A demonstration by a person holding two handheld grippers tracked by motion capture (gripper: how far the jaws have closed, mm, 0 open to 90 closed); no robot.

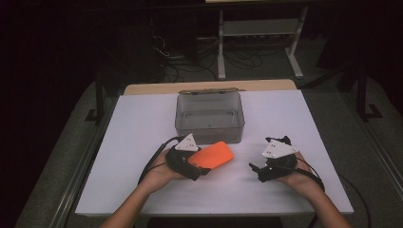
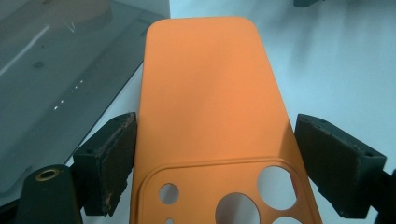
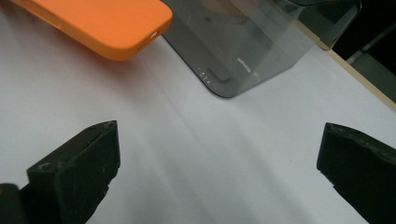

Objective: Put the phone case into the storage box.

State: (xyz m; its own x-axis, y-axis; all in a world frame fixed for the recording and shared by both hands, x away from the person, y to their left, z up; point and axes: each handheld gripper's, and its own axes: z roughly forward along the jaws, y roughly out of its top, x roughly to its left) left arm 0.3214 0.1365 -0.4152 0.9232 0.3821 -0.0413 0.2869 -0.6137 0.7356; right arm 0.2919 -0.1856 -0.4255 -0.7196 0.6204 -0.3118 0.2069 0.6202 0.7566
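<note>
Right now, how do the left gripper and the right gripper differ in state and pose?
The left gripper has the orange phone case between its jaws; the right gripper has nothing between them. In the gripper views, the left jaws stand beside the case's edges, while the right jaws are spread wide over bare table. Both are black and hand-held.

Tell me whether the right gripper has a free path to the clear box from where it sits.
Probably yes. The right gripper sits open on the white table, and bare tabletop lies between it and the clear box. The orange phone case, between the left gripper's jaws, lies off to the side.
</note>
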